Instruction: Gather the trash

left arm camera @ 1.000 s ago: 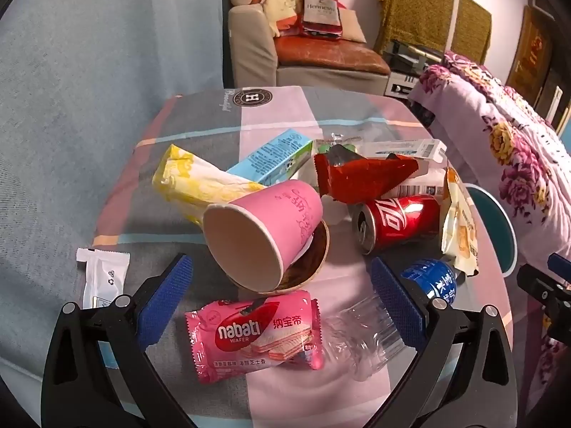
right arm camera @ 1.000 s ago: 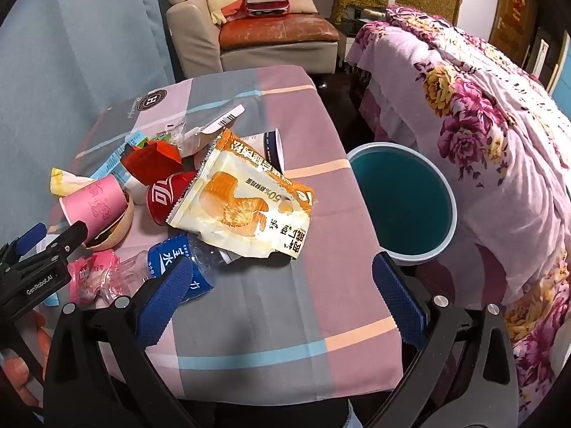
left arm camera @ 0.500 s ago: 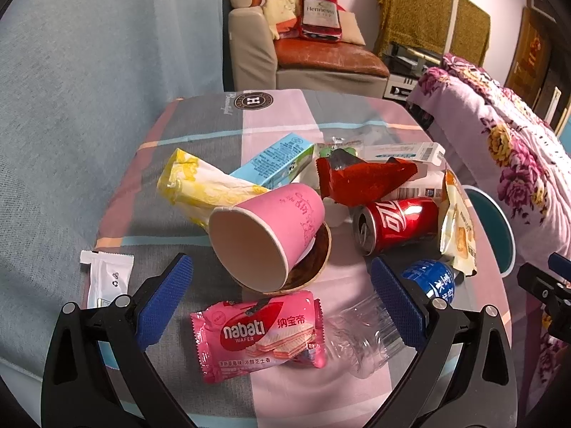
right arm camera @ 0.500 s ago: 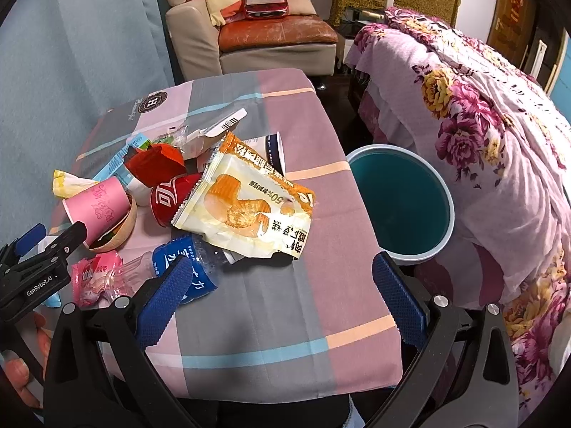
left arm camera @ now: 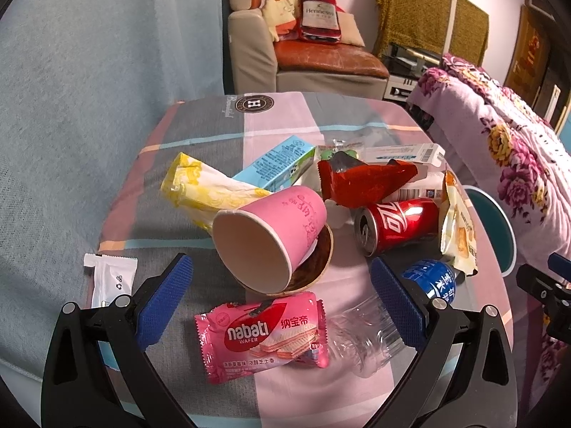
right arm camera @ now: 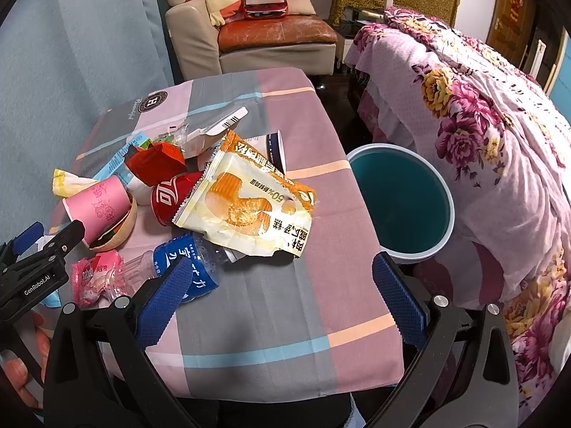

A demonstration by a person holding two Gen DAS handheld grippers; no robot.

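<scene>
Trash lies heaped on a checked tablecloth point(right arm camera: 285, 321). My left gripper point(left arm camera: 282, 303) is open above a pink wafer packet point(left arm camera: 262, 335), with a tipped pink paper cup point(left arm camera: 267, 232) in a brown bowl just beyond. A red cola can point(left arm camera: 396, 224), a clear bottle with a blue label point(left arm camera: 378, 315) and a red wrapper point(left arm camera: 364, 178) lie to the right. My right gripper point(right arm camera: 282, 292) is open over bare cloth, short of a yellow snack bag point(right arm camera: 246, 199). A teal bin point(right arm camera: 399, 203) stands on the floor beside the table's right edge.
A yellow tissue pack point(left arm camera: 203, 185), a light blue carton point(left arm camera: 278, 164) and a white sachet point(left arm camera: 110, 281) lie on the left part of the table. A bed with a floral cover point(right arm camera: 481, 125) is on the right. An armchair point(right arm camera: 257, 35) stands behind the table.
Both grippers have drawn back and risen slightly, so the table and trash look a little smaller and farther. Nothing was grasped or moved.
</scene>
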